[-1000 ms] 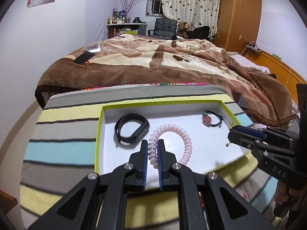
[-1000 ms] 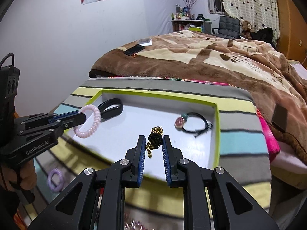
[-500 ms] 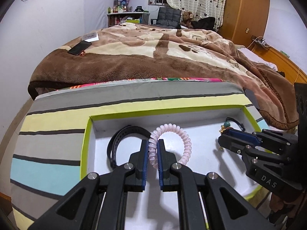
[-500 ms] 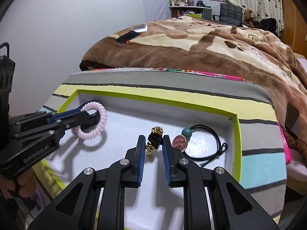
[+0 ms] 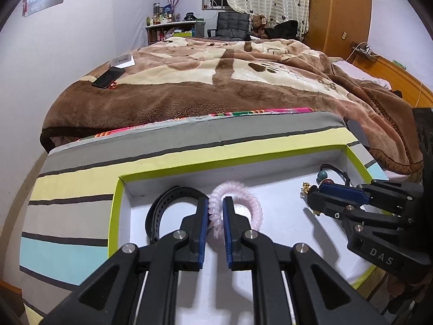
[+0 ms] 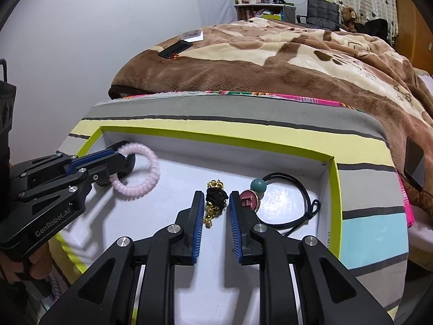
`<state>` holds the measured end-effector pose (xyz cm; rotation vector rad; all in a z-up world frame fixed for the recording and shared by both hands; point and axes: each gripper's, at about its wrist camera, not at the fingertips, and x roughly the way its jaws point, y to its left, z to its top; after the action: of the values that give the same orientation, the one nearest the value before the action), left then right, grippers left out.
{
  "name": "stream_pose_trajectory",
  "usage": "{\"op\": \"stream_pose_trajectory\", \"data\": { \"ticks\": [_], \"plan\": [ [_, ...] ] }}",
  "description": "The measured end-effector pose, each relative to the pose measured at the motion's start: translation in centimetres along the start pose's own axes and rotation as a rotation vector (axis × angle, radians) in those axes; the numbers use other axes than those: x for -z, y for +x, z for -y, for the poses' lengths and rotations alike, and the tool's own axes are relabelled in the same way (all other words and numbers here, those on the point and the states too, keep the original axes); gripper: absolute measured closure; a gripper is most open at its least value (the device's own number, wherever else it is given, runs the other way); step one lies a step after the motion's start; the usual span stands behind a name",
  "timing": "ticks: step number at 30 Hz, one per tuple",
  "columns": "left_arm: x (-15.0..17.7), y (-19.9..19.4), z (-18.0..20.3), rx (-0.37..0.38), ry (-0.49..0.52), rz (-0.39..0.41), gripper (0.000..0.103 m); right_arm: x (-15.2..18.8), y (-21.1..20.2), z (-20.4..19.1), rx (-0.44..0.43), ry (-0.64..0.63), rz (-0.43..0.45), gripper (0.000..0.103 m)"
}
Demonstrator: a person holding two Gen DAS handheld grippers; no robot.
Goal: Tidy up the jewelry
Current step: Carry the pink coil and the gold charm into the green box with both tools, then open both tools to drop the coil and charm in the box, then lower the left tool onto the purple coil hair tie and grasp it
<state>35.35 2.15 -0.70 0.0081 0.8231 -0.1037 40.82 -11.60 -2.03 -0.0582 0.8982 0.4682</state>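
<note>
Striped cloth (image 5: 81, 203) carries the green-rimmed tray (image 5: 115, 216) beside a brown-blanketed bed (image 5: 216, 81). Left gripper (image 5: 215, 211) opening around pink coil (image 5: 254, 211); right gripper (image 6: 216, 203) opening around gold-black piece (image 6: 215, 197).

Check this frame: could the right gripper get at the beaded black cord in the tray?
Probably yes. The beaded black cord lies uncovered just beside the right gripper, whose opening jaws have the gold charm between them; that would need leaving first.
</note>
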Motion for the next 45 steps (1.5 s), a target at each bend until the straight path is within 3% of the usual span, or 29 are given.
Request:
{"op": "stream_pose_trajectory", "data": {
  "ticks": [9,13,21,34,45],
  "plan": [
    [0.2,-0.6,0.5,-0.011,0.017,0.012,0.085,0.6,-1.3,-0.4,-0.016,-0.015,0.023,0.08],
    [0.7,-2.0,0.4,-0.011,0.015,0.034,0.085,1.0,-2.4,-0.4,-0.027,-0.009,0.041,0.073],
    [2.3,-6.0,-0.1,-0.001,-0.014,0.086,0.085,3.0,-6.2,-0.6,-0.041,0.004,0.087,0.072],
    [7.9,-13.1,0.2,0.014,-0.029,0.167,0.085,8.8,-12.6,-2.9,-0.063,-0.029,0.147,0.072],
    [13.2,-16.1,0.6,0.035,-0.036,0.171,0.085,13.2,-14.9,-3.6,-0.106,-0.008,0.149,0.072]
  ]
}}
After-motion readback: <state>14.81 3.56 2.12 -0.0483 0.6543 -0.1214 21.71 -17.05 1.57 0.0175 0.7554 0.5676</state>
